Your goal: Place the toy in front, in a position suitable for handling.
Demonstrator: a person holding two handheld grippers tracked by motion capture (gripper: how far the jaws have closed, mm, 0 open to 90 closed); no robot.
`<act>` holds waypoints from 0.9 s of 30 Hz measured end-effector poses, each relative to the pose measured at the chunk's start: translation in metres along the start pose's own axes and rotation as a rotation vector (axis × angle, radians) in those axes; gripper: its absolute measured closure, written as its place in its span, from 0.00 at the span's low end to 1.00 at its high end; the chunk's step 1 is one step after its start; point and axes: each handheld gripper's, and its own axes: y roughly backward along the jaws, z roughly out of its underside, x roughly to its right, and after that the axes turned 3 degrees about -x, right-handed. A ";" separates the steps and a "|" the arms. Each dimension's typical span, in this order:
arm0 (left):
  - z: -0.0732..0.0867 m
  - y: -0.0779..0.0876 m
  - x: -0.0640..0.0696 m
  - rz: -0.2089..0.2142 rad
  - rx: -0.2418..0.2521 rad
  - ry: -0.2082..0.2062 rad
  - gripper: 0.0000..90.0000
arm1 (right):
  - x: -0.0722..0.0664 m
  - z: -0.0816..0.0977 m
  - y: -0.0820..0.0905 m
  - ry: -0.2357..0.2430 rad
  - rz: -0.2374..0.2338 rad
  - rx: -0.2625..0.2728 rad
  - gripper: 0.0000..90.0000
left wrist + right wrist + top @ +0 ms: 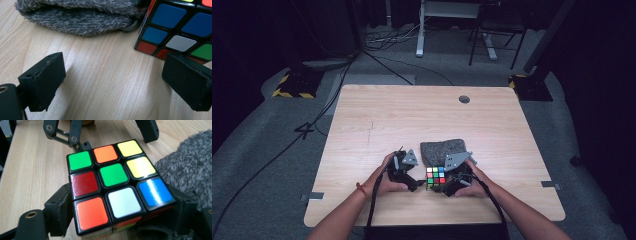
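Observation:
A scrambled Rubik's cube [435, 176] sits on the wooden table [412, 115], just in front of a grey fuzzy cloth [443, 151]. My right gripper [439, 185] comes at the cube from the right. In the right gripper view its two black pads [60, 212] lie against opposite sides of the cube [112, 185], shut on it. My left gripper [417, 183] is just left of the cube. Its jaws stand wide open [112, 80] over bare wood, and the right pad [187, 85] is close to the cube's lower corner [175, 30]. The same left gripper [110, 135] appears beyond the cube in the right gripper view.
The cloth [80, 17] lies ahead of the left gripper and touches the cube's far side; it also shows beside the cube [185, 170]. A cable hole [464, 99] is at the table's far edge. Stands and cables cover the floor beyond.

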 end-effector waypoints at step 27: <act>0.000 0.000 0.001 -0.007 0.002 0.007 0.06 | -0.012 -0.004 0.014 0.055 0.074 0.017 0.35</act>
